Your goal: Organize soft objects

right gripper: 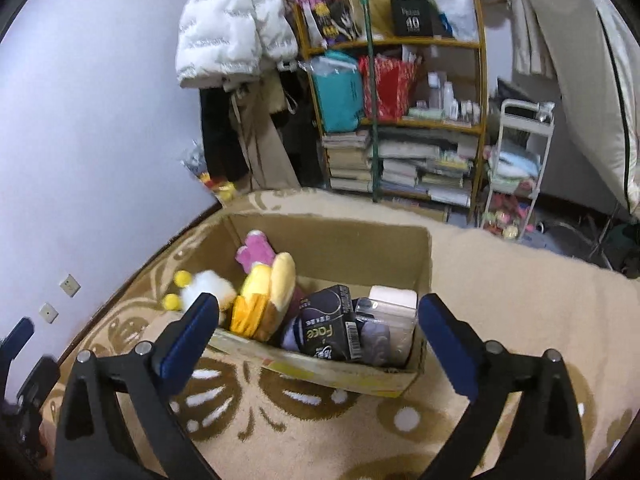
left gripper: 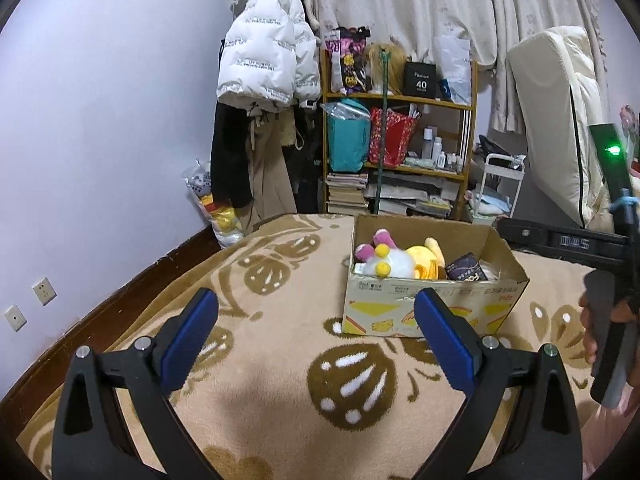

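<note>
I have the left gripper hovering over the blanket, jaws spread wide with nothing between them. The box sits ahead of it and slightly right, resting on the blanket, open at the top.

My right gripper hangs just in front of the box's near wall, jaws also wide open and holding nothing. From this view I look down into the box. At its left end lies a white plush with yellow pom-poms, touching a yellow plush that leans against it, and a pink plush pokes up behind them toward the far wall. To the right of the plushes stands a black pack printed "Face", and beside that, in the right corner, a clear case with something pale inside. All of these are packed close together, touching.

In the left view, the right gripper's black body shows at the right edge, held in a hand.

Beyond the blanket's far edge stands a shelf crowded with bags, bottles and stacked books. A white jacket hangs left of it, and a small white cart stands to its right.
</note>
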{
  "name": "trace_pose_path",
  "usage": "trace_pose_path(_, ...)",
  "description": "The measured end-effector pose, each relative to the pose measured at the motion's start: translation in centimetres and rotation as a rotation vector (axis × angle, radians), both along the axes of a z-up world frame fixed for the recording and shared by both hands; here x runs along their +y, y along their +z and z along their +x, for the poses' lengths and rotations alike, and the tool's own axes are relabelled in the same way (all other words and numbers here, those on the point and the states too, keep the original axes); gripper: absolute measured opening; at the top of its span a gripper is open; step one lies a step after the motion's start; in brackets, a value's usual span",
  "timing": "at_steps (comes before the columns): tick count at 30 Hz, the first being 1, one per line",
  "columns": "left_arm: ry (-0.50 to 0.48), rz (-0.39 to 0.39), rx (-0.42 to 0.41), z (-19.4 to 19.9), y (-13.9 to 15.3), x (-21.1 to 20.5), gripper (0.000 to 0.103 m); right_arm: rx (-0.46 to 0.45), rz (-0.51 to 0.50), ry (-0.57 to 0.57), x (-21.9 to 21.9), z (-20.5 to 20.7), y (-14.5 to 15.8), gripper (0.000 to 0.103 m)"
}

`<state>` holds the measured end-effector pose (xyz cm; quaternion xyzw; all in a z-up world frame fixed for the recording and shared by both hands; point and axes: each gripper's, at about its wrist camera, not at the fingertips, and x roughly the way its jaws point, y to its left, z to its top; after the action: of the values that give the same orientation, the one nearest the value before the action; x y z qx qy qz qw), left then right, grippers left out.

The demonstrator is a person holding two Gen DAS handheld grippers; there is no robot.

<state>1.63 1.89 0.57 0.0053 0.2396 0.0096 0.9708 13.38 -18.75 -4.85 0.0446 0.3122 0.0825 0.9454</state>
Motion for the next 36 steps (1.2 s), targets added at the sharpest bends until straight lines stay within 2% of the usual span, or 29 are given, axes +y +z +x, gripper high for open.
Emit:
trace_pose_path(6,-0.004,0.011,-0.035,-1.0,0.7,-0.5,0.097,-0.145,-0.021,0.000,-0.6,-4.7,2.5,0.103)
trace_pose_path(9,-0.004,0.002,-0.043,-1.5,1.0,-0.7,0.097,-0.175,-0.011,-0.006,-1.3,-6.2,3.0,0.103)
trace_pose_path(15,-0.010,0.015,-0.092,-2.7,1.8,-1.1,0.098,-0.203,-0.019,-0.032,-2.8,-9.5,2.7,0.103)
trace_pose_path(22,-0.011,0.024,-0.097,-3.0,1.8,-1.1,0.098,-0.244,-0.040,-0.048,-3.7,-12.2,2.3,0.103)
trace_pose_path(25,-0.012,0.001,-0.086,-2.7,1.8,-0.9,0.098,-0.287,-0.060,-0.047,-3.7,-13.3,1.9,0.103)
trace_pose_path(27,-0.004,-0.018,-0.079,-2.6,1.7,-0.5,0.098,-0.302,-0.091,-0.042,-3.6,-13.9,1.4,0.103)
trace_pose_path(30,0.003,-0.007,-0.072,-2.6,1.6,-0.6,0.098,-0.278,-0.092,-0.044,-3.7,-14.0,0.7,0.103)
trace_pose_path(36,-0.004,0.011,-0.123,-3.6,2.0,-0.9,0.098,-0.296,-0.085,-0.034,-3.9,-14.5,0.8,0.103)
